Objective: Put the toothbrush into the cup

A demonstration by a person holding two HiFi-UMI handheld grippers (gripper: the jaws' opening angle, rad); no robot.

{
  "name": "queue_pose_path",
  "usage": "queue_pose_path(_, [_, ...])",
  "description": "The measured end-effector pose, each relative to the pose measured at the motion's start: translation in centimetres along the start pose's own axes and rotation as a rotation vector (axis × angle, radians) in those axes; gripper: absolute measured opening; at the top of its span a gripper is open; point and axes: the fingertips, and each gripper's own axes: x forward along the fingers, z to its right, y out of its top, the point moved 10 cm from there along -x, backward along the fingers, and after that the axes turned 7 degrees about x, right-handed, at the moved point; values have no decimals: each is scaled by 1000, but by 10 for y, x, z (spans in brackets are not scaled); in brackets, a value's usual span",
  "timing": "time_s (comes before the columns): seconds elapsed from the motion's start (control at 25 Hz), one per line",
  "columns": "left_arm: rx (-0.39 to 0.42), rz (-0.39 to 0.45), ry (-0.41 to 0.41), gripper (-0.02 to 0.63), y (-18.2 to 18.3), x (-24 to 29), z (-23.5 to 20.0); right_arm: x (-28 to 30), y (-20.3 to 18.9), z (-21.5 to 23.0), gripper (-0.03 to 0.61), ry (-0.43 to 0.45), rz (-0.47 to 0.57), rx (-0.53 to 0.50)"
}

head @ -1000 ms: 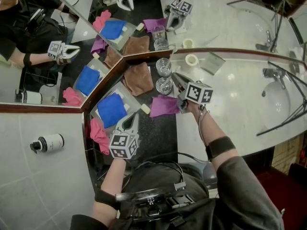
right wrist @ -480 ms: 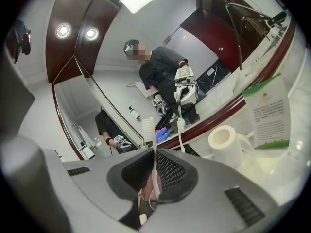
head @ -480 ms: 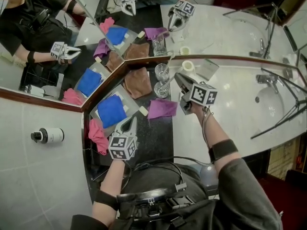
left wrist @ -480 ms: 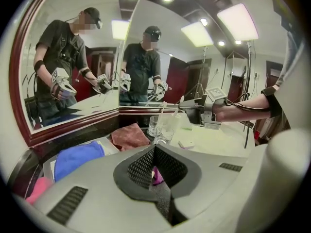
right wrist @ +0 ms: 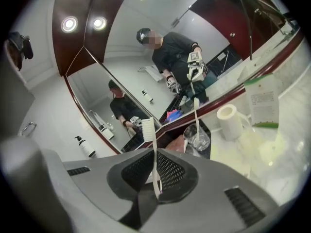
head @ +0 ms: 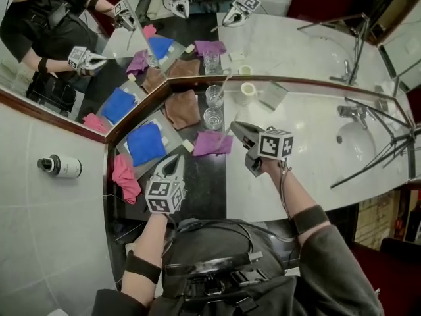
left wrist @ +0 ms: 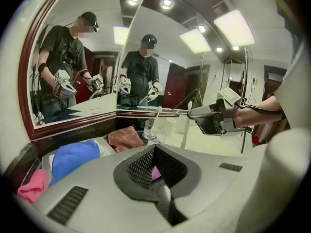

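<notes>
My right gripper is shut on a white toothbrush, whose bristle head stands up between the jaws in the right gripper view. It hangs above the counter, just right of two clear glass cups by the mirror. The farther cup has another white toothbrush leaning in it. Nearer the counter's front edge, my left gripper is shut and empty; its pads meet with nothing between them.
Brown, purple, blue and pink cloths lie left of and around the cups. A white roll and a packet sit to their right. Farther right are the sink and tap. Angled mirrors back the counter.
My right gripper has risen and pulled back from the cups, still holding the toothbrush. The left gripper has drifted slightly, and the head view has shifted.
</notes>
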Motion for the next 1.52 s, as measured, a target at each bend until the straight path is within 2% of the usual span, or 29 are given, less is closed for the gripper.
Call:
queue_pose_path(0.24, [-37, -15, -1, 2, -19, -2, 10, -4, -80, 7, 40, 11, -252, 70])
queue_pose_path(0.44, [-62, -37, 12, 2, -37, -4, 13, -2, -123, 14, 38, 39, -369, 137])
queue_pose_path(0.64, [-88, -48, 38, 2, -50, -12, 19, 11, -149, 12, 40, 55, -468, 139])
queue_pose_path(0.92, [-112, -60, 64, 3, -66, -20, 20, 36, -172, 20, 40, 12, -526, 128])
queue_pose_path(1.52, [-138, -82, 76, 2, -83, -28, 8, 56, -191, 35, 56, -109, -455, 227])
